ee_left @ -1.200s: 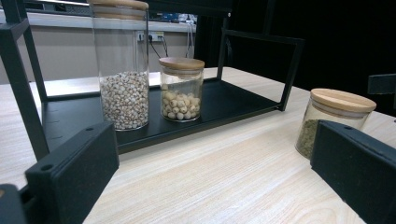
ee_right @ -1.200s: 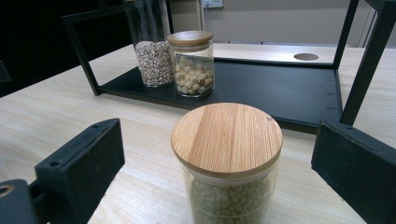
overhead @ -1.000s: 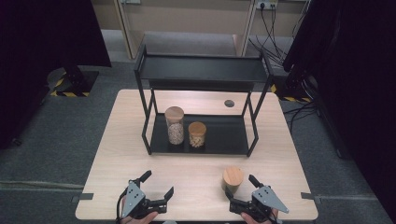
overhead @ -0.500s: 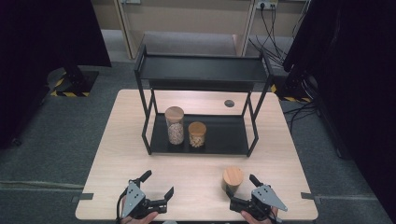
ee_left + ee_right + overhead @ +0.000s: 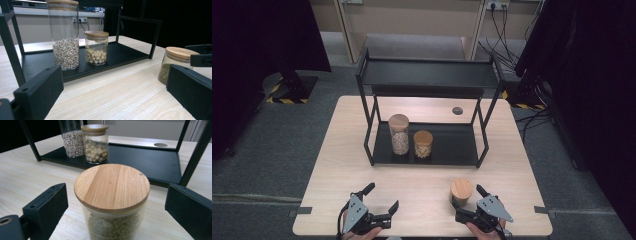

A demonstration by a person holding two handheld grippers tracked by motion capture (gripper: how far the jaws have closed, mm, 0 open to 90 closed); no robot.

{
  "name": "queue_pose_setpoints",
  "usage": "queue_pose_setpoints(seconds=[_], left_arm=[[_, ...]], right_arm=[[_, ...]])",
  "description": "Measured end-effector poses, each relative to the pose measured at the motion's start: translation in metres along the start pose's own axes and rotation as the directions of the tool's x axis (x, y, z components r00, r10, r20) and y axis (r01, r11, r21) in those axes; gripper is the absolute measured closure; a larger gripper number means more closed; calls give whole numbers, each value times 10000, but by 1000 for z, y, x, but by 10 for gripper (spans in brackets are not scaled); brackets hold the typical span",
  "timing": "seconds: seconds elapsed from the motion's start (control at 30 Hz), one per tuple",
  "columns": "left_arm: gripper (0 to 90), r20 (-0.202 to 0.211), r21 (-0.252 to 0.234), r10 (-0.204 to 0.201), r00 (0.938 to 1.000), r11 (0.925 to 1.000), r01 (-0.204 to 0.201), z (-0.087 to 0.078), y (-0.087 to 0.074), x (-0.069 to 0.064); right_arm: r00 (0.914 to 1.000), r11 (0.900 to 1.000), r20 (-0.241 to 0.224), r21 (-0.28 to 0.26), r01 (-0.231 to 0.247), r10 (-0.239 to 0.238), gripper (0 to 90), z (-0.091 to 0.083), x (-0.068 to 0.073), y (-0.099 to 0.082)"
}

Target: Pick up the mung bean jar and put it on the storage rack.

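glass jar of green beans, near right of table.
rigid, slick, breakable, fairly heavy; grip the glass below the bamboo lid. right gripper wide, just been closing around jar, pads clear; left gripper open, empty.

Lab: black curtains, cables.

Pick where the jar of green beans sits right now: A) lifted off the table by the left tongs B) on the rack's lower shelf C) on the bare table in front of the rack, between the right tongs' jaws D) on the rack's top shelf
C: the jar of green beans stands on the table in front of the rack, between the right tongs' open jaws, which have just been closing and do not yet touch it.
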State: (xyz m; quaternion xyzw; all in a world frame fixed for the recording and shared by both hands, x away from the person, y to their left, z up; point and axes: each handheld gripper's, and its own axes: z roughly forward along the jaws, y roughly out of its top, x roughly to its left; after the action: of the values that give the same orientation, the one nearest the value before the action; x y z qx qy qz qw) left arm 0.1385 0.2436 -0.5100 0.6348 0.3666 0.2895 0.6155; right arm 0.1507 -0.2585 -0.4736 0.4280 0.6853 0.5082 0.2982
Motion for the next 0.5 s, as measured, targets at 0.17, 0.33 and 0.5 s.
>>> queue_pose_setpoints(seconds=[0.17, 0.33, 0.5], left_arm=[[5, 9, -5, -4, 10000, 10000, 4, 0, 0, 0], [5, 26, 36, 10, 10000, 10000, -10, 0, 0, 0], [5, 38, 36, 19, 10000, 10000, -19, 0, 0, 0]], right_arm=[[9999, 9999, 94, 96, 137, -138, 87, 6, 1, -1], [9996, 9997, 152, 141, 219, -221, 112, 9, 2, -1], [9998, 9995, 58, 245, 202, -203, 175, 15, 0, 0]])
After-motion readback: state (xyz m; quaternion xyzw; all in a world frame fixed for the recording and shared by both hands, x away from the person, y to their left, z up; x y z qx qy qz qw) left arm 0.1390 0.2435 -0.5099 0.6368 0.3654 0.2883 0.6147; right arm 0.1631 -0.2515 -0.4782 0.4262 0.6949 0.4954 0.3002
